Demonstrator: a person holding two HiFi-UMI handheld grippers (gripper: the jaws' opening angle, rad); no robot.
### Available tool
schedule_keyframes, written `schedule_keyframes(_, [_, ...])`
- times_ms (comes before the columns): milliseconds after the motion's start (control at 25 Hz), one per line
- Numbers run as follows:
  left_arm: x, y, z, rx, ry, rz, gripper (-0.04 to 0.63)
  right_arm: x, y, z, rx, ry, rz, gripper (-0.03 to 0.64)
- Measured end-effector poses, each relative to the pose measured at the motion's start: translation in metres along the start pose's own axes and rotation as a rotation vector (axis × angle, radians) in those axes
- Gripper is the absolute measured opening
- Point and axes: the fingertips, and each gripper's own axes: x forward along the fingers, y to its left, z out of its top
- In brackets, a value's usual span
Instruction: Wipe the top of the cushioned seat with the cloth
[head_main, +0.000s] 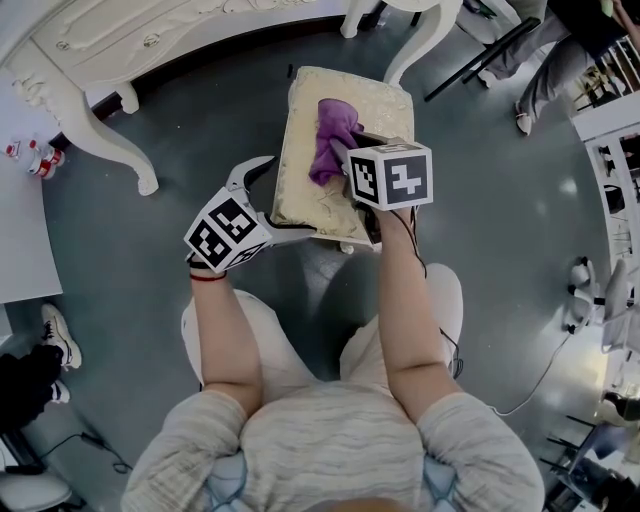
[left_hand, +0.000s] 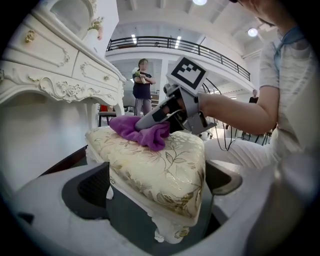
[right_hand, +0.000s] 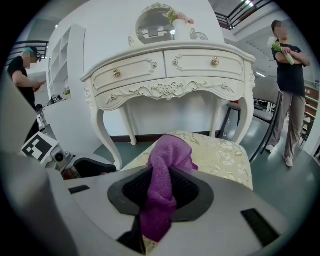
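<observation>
The purple terry cloth (head_main: 335, 135) is lying bunched on the cream floral cushioned seat (head_main: 305, 195). My right gripper (right_hand: 160, 192) is clamping its near end, jaws closed on the fabric. My left gripper (left_hand: 159, 187) is straddling the seat's corner, jaws wide apart. A white carved dressing table (right_hand: 170, 75) is standing behind.

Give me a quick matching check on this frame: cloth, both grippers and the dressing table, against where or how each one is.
1 cloth
2 left gripper
3 right gripper
4 dressing table

A white, beyond the seat
B jaws apart, astride the seat's corner
C purple, on the seat top
D clamped on the cloth

Pairs: 1-C, 2-B, 3-D, 4-A.
</observation>
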Motion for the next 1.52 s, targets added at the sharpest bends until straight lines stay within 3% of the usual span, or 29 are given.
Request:
schedule_keyframes(640, [0.008,-0.006,0.000,0.011,0.029,-0.006,0.592,-0.051,-0.071,-0.036,0.062,-0.001,-0.116,0.090])
schedule_keyframes(1520, [0.008,-0.005,0.002,0.004,0.021,-0.019,0.592,-0.080,-0.110,-0.059,0.098,0.011,-0.187,0.091])
